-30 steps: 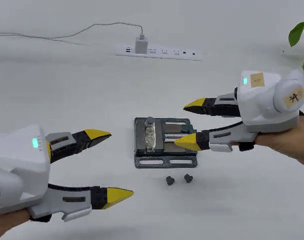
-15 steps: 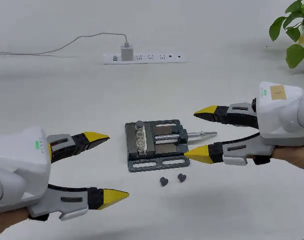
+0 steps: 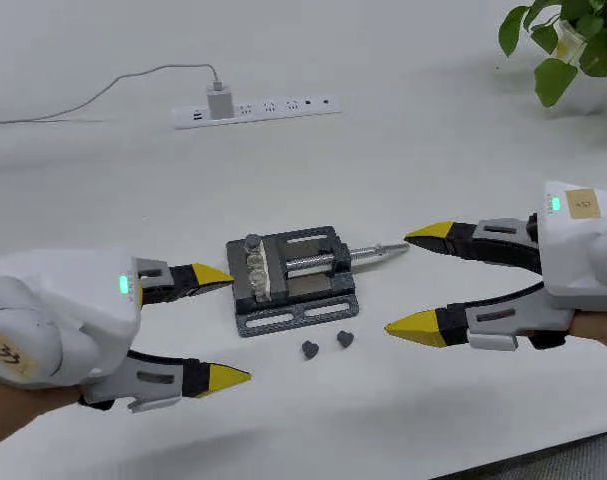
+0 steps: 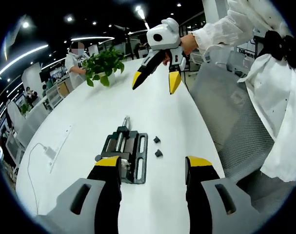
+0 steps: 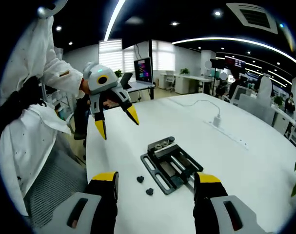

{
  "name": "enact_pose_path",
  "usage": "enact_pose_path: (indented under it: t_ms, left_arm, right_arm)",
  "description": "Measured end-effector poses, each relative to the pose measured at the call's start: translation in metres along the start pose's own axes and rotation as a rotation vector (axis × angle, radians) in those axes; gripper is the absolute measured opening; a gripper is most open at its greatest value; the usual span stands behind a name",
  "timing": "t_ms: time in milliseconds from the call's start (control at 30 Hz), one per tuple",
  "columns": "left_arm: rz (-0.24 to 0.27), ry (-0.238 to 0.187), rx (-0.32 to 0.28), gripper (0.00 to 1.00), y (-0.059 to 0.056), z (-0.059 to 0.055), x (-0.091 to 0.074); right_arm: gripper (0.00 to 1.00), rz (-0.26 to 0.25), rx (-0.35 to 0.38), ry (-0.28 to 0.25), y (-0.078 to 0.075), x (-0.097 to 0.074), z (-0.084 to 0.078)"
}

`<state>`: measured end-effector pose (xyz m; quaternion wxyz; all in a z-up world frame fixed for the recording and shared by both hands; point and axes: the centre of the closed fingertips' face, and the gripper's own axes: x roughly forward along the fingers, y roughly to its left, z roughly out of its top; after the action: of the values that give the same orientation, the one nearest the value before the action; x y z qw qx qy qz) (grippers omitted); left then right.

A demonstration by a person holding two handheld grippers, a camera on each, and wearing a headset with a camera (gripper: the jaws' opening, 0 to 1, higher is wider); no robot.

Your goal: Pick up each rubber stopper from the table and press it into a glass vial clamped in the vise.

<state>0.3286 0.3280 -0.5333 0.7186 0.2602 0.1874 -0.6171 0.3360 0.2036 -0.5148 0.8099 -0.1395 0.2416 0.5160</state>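
A small dark vise point(image 3: 288, 282) point(image 4: 126, 152) point(image 5: 168, 163) stands mid-table with several glass vials point(image 3: 255, 274) clamped in its jaws; the far one carries a dark stopper point(image 3: 251, 241). Two dark rubber stoppers point(image 3: 310, 349) point(image 3: 345, 339) lie loose on the table just in front of the vise, also seen as stoppers point(image 4: 157, 146) and stoppers point(image 5: 144, 185). My left gripper point(image 3: 221, 325) point(image 4: 151, 167) hovers left of the vise, open and holding nothing. My right gripper point(image 3: 423, 282) point(image 5: 155, 184) hovers right of the vise, open and holding nothing.
A white power strip point(image 3: 255, 108) with a plugged charger and cable lies at the back of the white table. A potted plant point(image 3: 555, 45) stands at the back right. The table's near edge point(image 3: 543, 455) shows at lower right. A person stands beyond the plant point(image 4: 78, 61).
The head camera has shifted, so the vise sits further left and higher in frame. My right gripper has drawn back to the right of the vise. My left gripper has edged closer to the vise.
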Motion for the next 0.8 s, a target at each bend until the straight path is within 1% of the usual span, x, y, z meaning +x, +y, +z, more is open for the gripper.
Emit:
enact_pose_path:
  t_ms: [33, 100, 233, 267, 300, 333, 433, 467, 533, 667, 733, 800]
  left_arm:
    - [-0.020, 0.016, 0.024, 0.49, 0.000, -0.004, 0.005]
    - [-0.052, 0.056, 0.097, 0.47, 0.000, -0.008, 0.012]
    - [-0.110, 0.093, 0.166, 0.42, -0.001, -0.014, 0.027]
    - [-0.131, 0.115, 0.192, 0.41, -0.002, -0.017, 0.031]
    - [-0.138, 0.128, 0.214, 0.40, -0.002, -0.019, 0.034]
    - [-0.155, 0.139, 0.257, 0.39, -0.002, -0.020, 0.039]
    - [-0.186, 0.159, 0.293, 0.33, -0.003, -0.022, 0.049]
    - [-0.197, 0.165, 0.302, 0.33, -0.003, -0.023, 0.053]
    - [-0.220, 0.181, 0.349, 0.32, -0.004, -0.025, 0.059]
    - [-0.247, 0.197, 0.389, 0.26, -0.004, -0.027, 0.071]
    - [-0.264, 0.215, 0.429, 0.24, -0.003, -0.031, 0.077]
    - [-0.279, 0.226, 0.449, 0.23, -0.005, -0.033, 0.083]
  right_arm:
    - [0.61, -0.005, 0.004, -0.002, 0.000, -0.002, -0.002]
    - [0.62, -0.011, 0.010, -0.005, 0.000, -0.006, -0.006]
    - [0.64, -0.019, 0.016, -0.010, 0.000, -0.012, -0.014]
    - [0.64, -0.022, 0.014, -0.009, 0.000, -0.014, -0.017]
    - [0.65, -0.024, 0.017, -0.008, 0.000, -0.014, -0.019]
    - [0.66, -0.026, 0.021, -0.010, -0.001, -0.016, -0.021]
    - [0.67, -0.026, 0.025, -0.016, 0.000, -0.018, -0.025]
    - [0.67, -0.025, 0.029, -0.020, 0.000, -0.018, -0.026]
    - [0.68, -0.025, 0.025, -0.018, 0.000, -0.018, -0.029]
    - [0.68, -0.023, 0.030, -0.014, 0.000, -0.018, -0.035]
    - [0.68, -0.024, 0.039, -0.018, 0.000, -0.018, -0.036]
    - [0.68, -0.024, 0.042, -0.018, -0.001, -0.018, -0.037]
